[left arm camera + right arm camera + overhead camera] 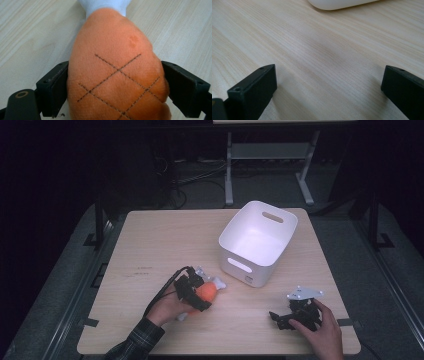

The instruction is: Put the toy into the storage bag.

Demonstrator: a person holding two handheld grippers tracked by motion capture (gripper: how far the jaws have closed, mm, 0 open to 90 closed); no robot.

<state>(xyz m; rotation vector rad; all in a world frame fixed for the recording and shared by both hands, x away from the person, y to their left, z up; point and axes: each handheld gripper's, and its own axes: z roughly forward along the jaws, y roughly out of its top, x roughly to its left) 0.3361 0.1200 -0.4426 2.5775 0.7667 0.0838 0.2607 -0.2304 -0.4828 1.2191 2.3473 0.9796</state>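
Left gripper [199, 293] clamped one orange plush drumstick [206, 291] at near-left worktop [150, 240]; right gripper [287, 319] sat released, near right. One white bin [235, 255], nothing inside.

The room lay dim, and past the far edge of the table [165, 240] the floor and stands sank into near black. Light fell from above, I think, brightest on the white bin [257, 242], whose inner floor glowed almost blown out. Shadows under it were short and soft. The high view was grainy and a little soft. In the left gripper view the orange plush [115, 75] was sharp and evenly lit, its stitching crisp, while the wood behind blurred. In the right gripper view the wood grain was clear nearby, a faint grey shadow crossed the middle, and the far white edge went hazy.
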